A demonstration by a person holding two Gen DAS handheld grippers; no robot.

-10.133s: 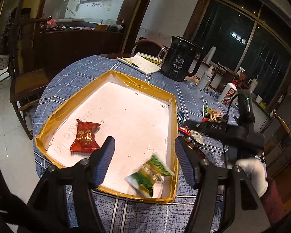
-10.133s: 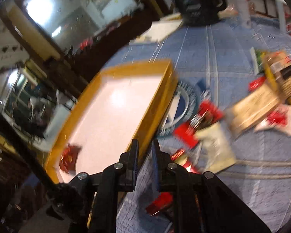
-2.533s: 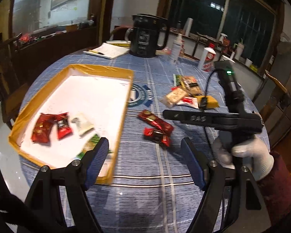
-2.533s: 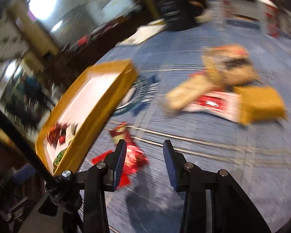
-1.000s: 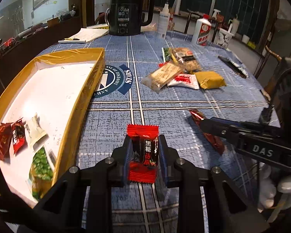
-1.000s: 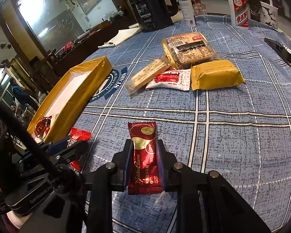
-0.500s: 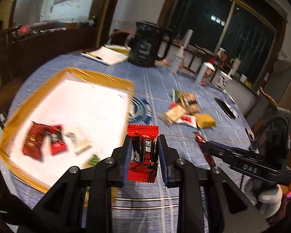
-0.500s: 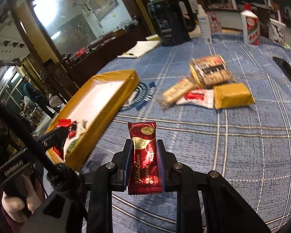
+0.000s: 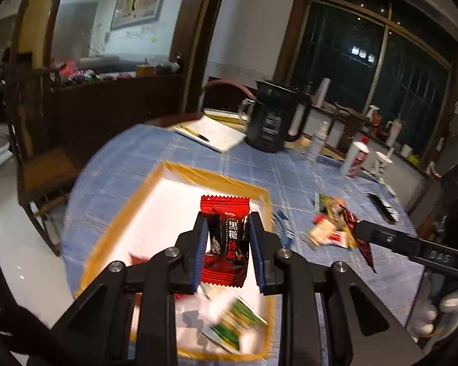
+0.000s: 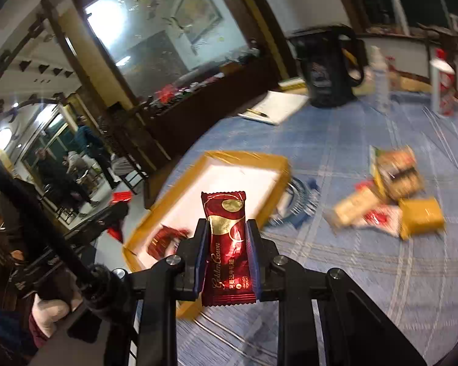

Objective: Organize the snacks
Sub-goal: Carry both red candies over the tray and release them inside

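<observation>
Left wrist view: left tongs [image 9: 227, 254] clamped on a red-and-black candy packet [image 9: 227, 241], held above the yellow-rimmed tray [image 9: 119, 228]. Tray holds a green packet [image 9: 235, 324] and red wrappers, blurred. Right wrist view: right tongs [image 10: 227, 262] clamped on a dark red Golden Crown bar [image 10: 229, 244], upright, above the blue checked counter [image 10: 366, 274] beside the tray. Loose snack pile [image 10: 390, 201] lies well apart on the counter. Black kettle [image 9: 270, 123] stands at the far edge.

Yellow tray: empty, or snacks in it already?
Not empty: the yellow tray holds a green packet and red wrappers.
</observation>
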